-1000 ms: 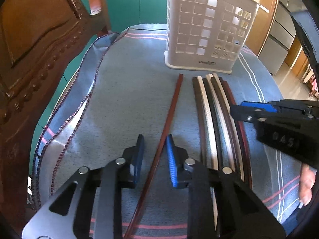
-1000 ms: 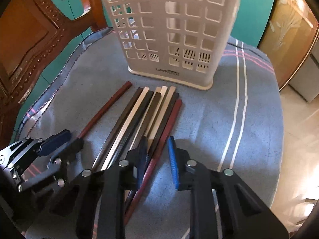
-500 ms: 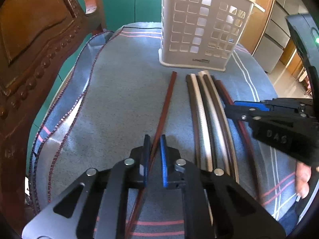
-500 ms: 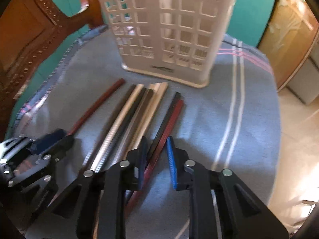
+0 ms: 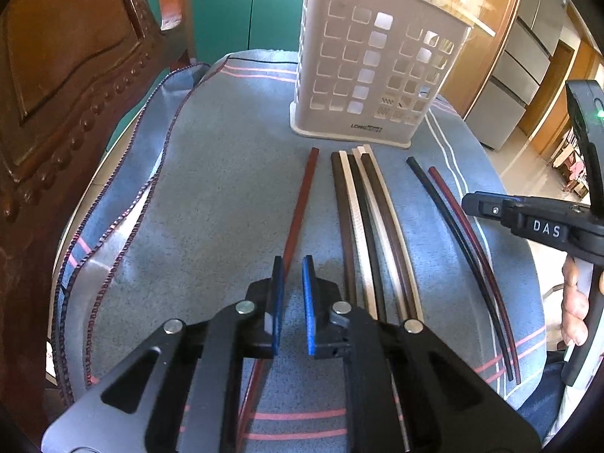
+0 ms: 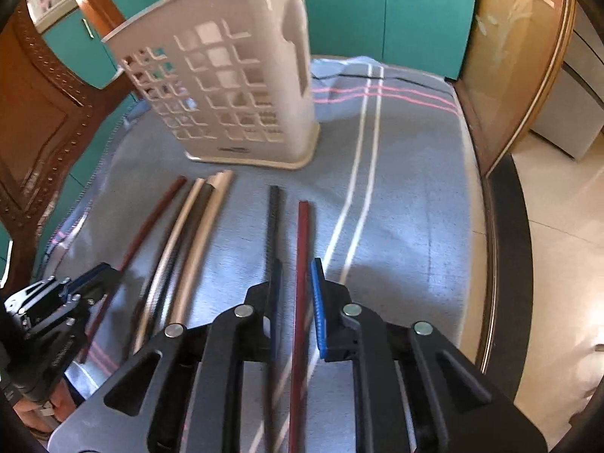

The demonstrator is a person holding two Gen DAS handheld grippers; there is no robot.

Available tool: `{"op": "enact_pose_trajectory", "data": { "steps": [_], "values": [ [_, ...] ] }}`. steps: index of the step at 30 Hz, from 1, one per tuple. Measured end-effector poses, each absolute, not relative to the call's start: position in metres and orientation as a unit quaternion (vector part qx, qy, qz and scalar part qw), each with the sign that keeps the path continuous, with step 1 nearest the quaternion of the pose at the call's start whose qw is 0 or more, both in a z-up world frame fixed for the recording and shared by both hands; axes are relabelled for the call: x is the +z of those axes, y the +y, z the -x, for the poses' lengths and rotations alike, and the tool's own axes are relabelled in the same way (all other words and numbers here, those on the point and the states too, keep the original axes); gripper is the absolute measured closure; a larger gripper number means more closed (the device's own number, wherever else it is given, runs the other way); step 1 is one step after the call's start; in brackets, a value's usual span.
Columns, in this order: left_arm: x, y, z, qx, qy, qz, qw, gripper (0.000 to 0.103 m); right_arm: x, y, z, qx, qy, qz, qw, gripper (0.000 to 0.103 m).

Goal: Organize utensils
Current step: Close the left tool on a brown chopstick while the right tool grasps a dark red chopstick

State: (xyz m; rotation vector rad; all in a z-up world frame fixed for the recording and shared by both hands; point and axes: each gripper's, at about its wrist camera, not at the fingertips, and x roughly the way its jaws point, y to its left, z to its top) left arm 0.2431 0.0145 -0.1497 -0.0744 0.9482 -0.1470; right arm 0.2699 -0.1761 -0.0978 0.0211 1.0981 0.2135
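Closest in, the left gripper sits low on the blue towel with its jaws clenched on the near end of a reddish-brown chopstick. That stick's long axis runs straight ahead toward the slotted white basket, so lifting and tipping it in looks like the obvious next bit.

Over on the right, the right gripper is nearly shut around a dark red chopstick; whether it also has the black chopstick beside it, I can't tell. Both point at the basket too.

Between the two hands lies a bundle of brown and cream chopsticks, untouched, parallel, tips near the basket's base.
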Motion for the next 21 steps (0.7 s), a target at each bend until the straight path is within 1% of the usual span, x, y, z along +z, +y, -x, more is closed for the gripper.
{"op": "enact_pose_trajectory", "data": {
  "steps": [5,9,11,17,18,19,20,21],
  "values": [
    [-0.157,0.012,-0.258,-0.054,0.469,0.026,0.881,0.089,-0.117,-0.163,-0.277,0.081,0.53,0.024,0.844,0.087],
    [-0.155,0.001,-0.288,-0.078,0.488,0.021,0.869,0.084,-0.125,-0.142,-0.284,0.067,0.529,0.064,0.844,0.087],
    [-0.155,-0.002,-0.3,-0.078,0.497,0.014,0.864,0.083,-0.128,-0.135,-0.292,0.064,0.527,0.07,0.845,0.087],
    [-0.152,-0.019,-0.338,-0.082,0.531,-0.056,0.842,0.083,-0.13,-0.132,-0.31,0.076,0.534,0.063,0.84,0.087],
    [-0.152,-0.021,-0.341,-0.085,0.535,-0.06,0.838,0.084,-0.13,-0.136,-0.311,0.081,0.536,0.056,0.838,0.088],
    [-0.151,-0.021,-0.342,-0.089,0.537,-0.058,0.837,0.09,-0.129,-0.138,-0.311,0.085,0.538,0.052,0.837,0.096],
    [-0.151,-0.021,-0.343,-0.094,0.538,-0.053,0.836,0.094,-0.13,-0.142,-0.315,0.091,0.54,0.044,0.835,0.096],
    [-0.151,-0.021,-0.343,-0.093,0.537,-0.049,0.837,0.095,-0.129,-0.145,-0.315,0.095,0.541,0.036,0.835,0.096]
  ]
}}
